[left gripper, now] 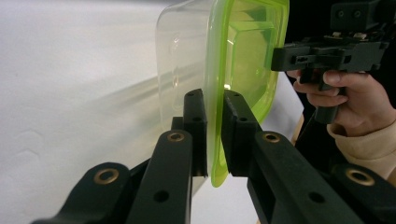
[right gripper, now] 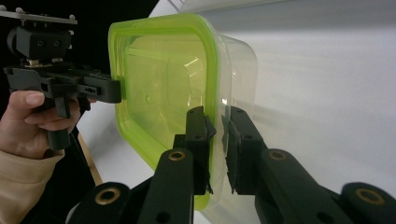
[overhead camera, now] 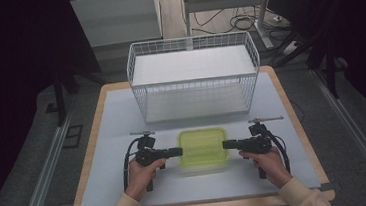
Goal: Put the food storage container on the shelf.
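gripping green-lidded container (overhead camera: 202, 148) rim, left tongs (overhead camera: 179, 151), right tongs (overhead camera: 226, 145) opposite

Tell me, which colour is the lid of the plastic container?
The lid is translucent lime green, clearest in the right gripper view.

One lidded container (overhead camera: 202, 149), one wire basket (overhead camera: 194, 77), two tongs (overhead camera: 174, 152) (overhead camera: 231, 144).

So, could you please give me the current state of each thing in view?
Container: clear, green lid on, looks empty, gripped at both sides.
Left hand-held gripper: shut on the container's lid rim.
Right hand-held gripper: shut on the opposite rim.
Wire basket: upright on the table, empty.
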The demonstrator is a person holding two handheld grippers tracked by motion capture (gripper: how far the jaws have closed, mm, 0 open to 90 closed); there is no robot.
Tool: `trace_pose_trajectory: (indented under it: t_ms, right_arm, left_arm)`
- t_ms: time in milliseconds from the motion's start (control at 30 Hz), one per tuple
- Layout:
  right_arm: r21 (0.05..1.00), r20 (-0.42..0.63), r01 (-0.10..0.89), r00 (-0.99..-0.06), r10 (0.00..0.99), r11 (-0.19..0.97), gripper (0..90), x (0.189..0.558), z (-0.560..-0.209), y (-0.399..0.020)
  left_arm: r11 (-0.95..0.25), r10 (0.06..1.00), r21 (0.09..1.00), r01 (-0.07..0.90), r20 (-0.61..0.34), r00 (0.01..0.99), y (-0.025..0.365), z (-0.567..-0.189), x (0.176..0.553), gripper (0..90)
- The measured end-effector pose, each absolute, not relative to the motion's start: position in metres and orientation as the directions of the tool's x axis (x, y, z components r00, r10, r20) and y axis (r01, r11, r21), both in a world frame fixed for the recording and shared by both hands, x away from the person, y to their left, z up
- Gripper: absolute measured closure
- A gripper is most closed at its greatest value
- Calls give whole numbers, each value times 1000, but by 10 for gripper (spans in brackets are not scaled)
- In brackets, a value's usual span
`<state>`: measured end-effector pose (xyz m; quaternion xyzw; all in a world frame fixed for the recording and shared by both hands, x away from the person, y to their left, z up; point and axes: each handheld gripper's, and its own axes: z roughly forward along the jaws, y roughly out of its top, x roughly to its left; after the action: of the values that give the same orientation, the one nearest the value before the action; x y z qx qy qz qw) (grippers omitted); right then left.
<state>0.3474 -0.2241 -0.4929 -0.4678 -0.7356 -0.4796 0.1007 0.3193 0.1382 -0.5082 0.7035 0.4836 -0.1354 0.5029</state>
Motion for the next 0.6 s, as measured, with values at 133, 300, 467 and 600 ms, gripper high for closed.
trace_pose_trajectory:
  t_ms: [133,300,467,600]
  right_arm:
    - [621,593,778,-548,590,99,804,347,-490,-224]
    - [640,582,762,-564,585,98,804,344,-479,-225]
    - [661,568,744,-581,583,97,804,346,-464,-226]
    - [678,556,729,-593,583,95,805,349,-454,-224]
  left_arm:
    - [-14,540,579,815,-682,493,138,-506,318,819]
    - [-23,533,605,796,-666,522,138,-494,317,819]
    - [-11,526,627,779,-659,538,139,-482,319,819]
    - [-10,529,642,766,-647,549,140,-472,322,819]
